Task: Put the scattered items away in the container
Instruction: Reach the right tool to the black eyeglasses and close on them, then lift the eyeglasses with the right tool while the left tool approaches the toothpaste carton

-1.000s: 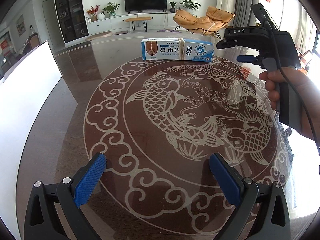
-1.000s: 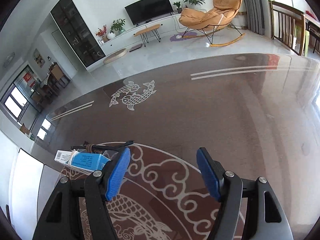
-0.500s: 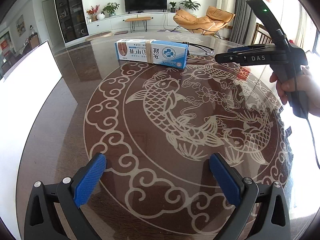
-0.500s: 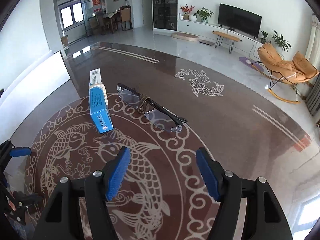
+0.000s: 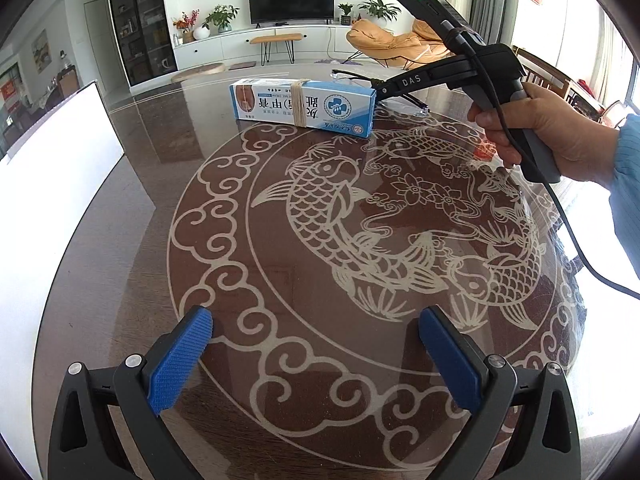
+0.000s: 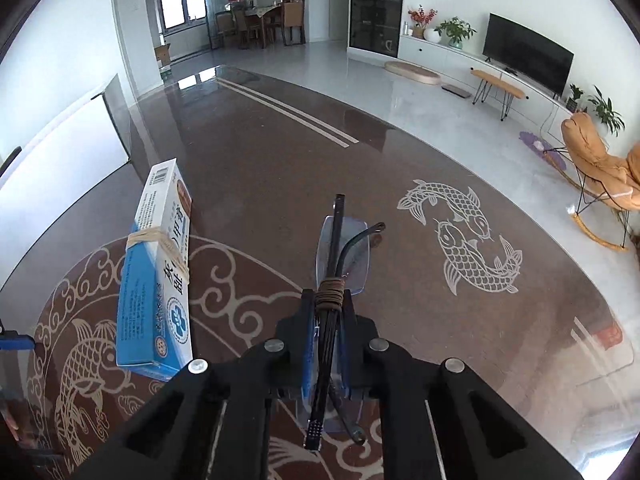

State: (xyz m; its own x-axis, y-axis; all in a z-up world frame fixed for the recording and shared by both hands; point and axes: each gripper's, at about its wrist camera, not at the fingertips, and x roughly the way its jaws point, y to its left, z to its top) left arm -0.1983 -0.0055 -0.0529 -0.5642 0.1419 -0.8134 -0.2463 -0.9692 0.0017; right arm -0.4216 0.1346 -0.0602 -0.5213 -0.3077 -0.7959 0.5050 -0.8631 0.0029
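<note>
White and flat, a panel (image 5: 56,168) stood at the far left edge of the dark glass table (image 5: 132,208), which bore a pale koi pattern inside a ring of cloud scrolls. Low in the left wrist view, the left gripper (image 5: 316,360) hung over that pattern with its blue-padded jaws spread wide and nothing between them. Farther back, near the middle of the table, a blue-and-white carton (image 5: 304,106) lay on its long side, a rubber band (image 5: 298,104) wrapped around it. Just to the right of the carton and behind it lay the folded glasses (image 5: 400,96), their temples bound with brown cord. The right gripper (image 6: 326,344) reached in from the right, carried by a hand (image 5: 548,136) in a light blue sleeve. Its jaws had just closed, and in the right wrist view the pads pressed on the folded glasses (image 6: 340,256) at the bridge, by the cord wrap, with one clear lens jutting forward beyond the fingertips. The carton (image 6: 156,276) sat just left of that gripper, apart from the glasses.
</note>
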